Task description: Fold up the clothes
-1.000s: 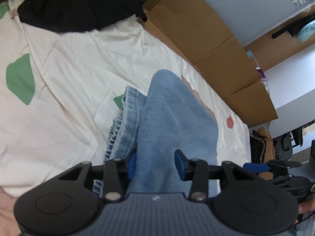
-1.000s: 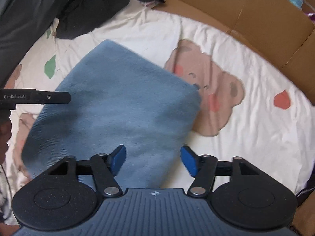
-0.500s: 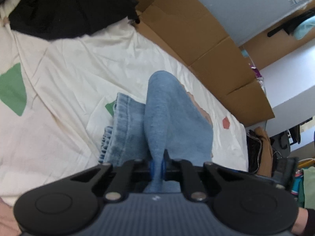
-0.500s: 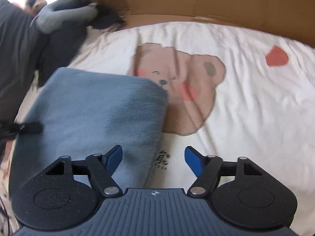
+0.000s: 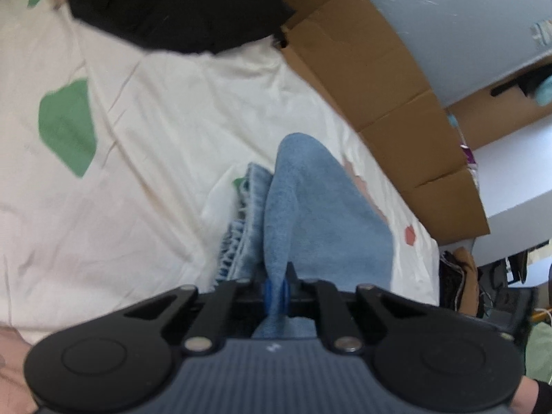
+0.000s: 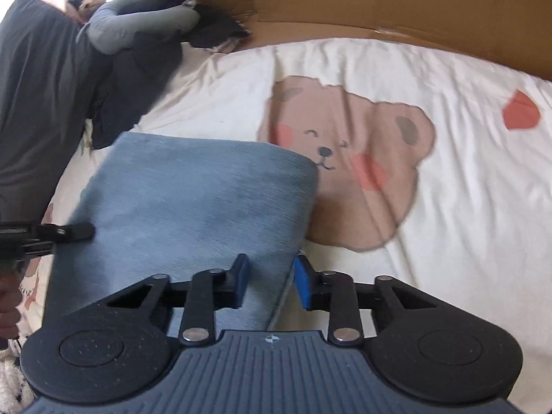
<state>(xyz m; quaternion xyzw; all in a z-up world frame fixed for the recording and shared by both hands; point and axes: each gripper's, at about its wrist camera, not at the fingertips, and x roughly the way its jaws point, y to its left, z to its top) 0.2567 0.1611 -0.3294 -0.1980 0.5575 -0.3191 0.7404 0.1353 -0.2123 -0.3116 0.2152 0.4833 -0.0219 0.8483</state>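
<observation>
Between our left gripper's (image 5: 276,291) blue pads, which are pressed together, a ridge of the folded blue jeans (image 5: 321,220) is pinched and rises away from the fingers. To the left of that ridge, just beyond the fingertips, we see the frayed hems (image 5: 238,238) of the jeans stacked on the cream bedsheet (image 5: 155,158). Farther ahead lies a black garment (image 5: 179,3), and off to the right beyond the jeans runs a cardboard wall (image 5: 390,93).

Our right gripper (image 6: 270,281) is partly open, its pads set on either side of the near right corner of the jeans (image 6: 193,203); the fabric lies in the gap, and we cannot tell whether either pad touches it. Ahead and to the right of these fingers, a bear print (image 6: 345,162) shows on the sheet, partly covered by the jeans' far corner. At the far left, the tip of our left gripper (image 6: 74,232) reaches onto the jeans' left edge. Beyond the jeans, dark grey clothes (image 6: 45,79) are heaped against the cardboard.
</observation>
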